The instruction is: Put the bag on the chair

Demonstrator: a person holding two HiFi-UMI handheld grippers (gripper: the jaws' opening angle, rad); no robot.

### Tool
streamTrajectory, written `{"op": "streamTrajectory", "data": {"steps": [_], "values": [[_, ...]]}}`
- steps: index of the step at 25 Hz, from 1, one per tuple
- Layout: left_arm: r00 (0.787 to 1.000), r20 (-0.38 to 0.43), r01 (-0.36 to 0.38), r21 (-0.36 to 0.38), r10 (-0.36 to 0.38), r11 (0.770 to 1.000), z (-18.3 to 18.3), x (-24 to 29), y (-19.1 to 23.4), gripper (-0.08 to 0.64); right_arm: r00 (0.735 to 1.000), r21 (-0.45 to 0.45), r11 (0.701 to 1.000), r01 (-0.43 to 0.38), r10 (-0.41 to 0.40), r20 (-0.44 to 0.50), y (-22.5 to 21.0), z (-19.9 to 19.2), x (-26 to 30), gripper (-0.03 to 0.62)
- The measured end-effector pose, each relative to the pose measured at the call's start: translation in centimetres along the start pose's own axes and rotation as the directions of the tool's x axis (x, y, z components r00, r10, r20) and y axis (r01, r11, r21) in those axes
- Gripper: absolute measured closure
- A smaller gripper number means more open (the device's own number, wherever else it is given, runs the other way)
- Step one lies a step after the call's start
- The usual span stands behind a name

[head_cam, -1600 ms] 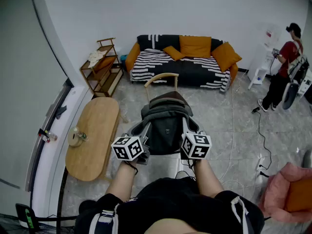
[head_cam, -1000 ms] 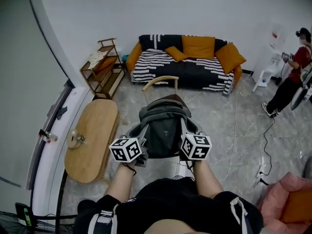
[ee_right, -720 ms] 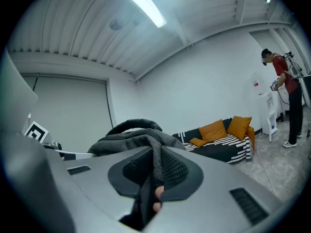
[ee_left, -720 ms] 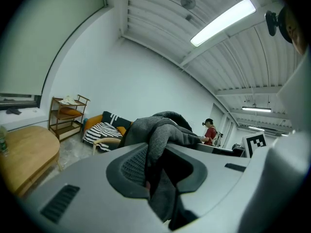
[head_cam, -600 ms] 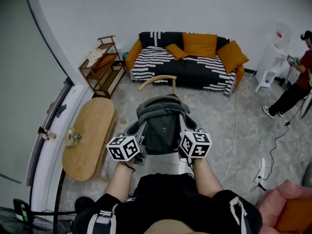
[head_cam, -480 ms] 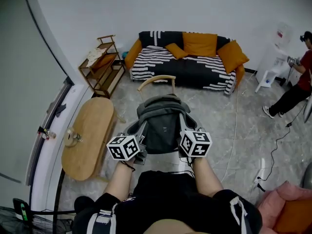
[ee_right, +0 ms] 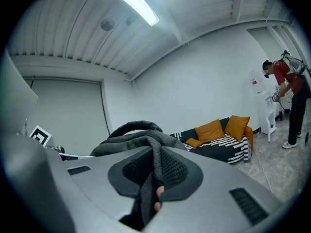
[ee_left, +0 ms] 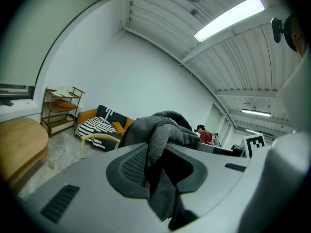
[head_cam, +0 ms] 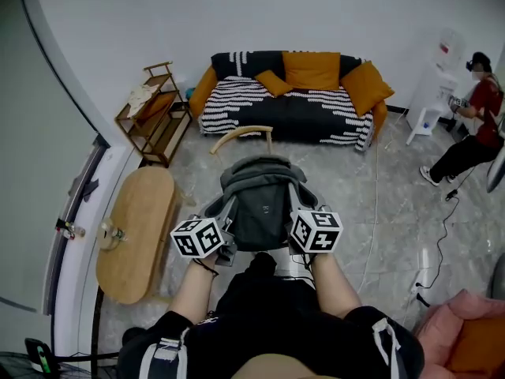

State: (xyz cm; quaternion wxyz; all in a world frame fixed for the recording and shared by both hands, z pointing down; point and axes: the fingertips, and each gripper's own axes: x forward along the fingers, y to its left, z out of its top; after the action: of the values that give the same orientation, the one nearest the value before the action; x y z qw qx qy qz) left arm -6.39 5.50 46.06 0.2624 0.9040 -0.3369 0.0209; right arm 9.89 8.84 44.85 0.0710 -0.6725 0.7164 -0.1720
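Bag [head_cam: 260, 205]: carried by both sides, so it hangs level.
Left gripper [ee_left: 156, 171]: clamped on bag fabric.
Right gripper [ee_right: 153, 177]: likewise clamped.
Chair [head_cam: 241, 135]: just ahead, awaiting bag.

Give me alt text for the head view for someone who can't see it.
A person holds a grey bag between the left gripper and the right gripper, each clamped on its fabric. The curved back of a wooden chair shows beyond it, a striped sofa behind.
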Motion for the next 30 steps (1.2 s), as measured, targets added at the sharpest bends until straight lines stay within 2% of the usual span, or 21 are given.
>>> {"op": "streamTrajectory", "data": {"steps": [6, 11, 17, 22, 26, 30], "values": [[0.999, -0.024, 0.032, 0.014, -0.032, 0.999, 0.7, 5.0, 1.7, 0.47, 0.999, -0.011, 0.999, 0.042, -0.042, 0.005, -2.9, 0.2, 3.6, 0.537], [1.0, -0.008, 0.029, -0.026, -0.029, 0.999, 2.3, 9.6, 4.5, 0.471, 0.998, -0.045, 0.997, 0.057, -0.058, -0.014, -4.7, 1.1, 8.8, 0.537], [0.999, 0.024, 0.033, -0.036, -0.032, 0.999, 7.7, 14.7, 9.3, 0.471, 0.999, -0.076, 0.996, 0.04, -0.042, -0.017, -4.5, 4.3, 17.4, 0.537], [0.999, 0.047, 0.02, -0.012, -0.019, 1.0, 12.3, 19.7, 13.8, 0.469, 0.999, -0.089, 0.996, 0.026, -0.028, -0.028, -5.1, 6.2, 25.5, 0.537], [0.999, 0.051, 0.003, 0.006, -0.004, 1.0, 15.6, 23.7, 17.5, 0.47, 0.999, -0.079, 0.997, 0.011, -0.015, -0.041, -5.8, 7.2, 31.8, 0.537], [0.999, 0.052, -0.007, -0.017, 0.008, 1.0, 17.7, 26.6, 21.7, 0.469, 0.998, -0.089, 0.996, -0.004, -0.002, -0.062, -5.7, 7.5, 37.9, 0.537]]}}
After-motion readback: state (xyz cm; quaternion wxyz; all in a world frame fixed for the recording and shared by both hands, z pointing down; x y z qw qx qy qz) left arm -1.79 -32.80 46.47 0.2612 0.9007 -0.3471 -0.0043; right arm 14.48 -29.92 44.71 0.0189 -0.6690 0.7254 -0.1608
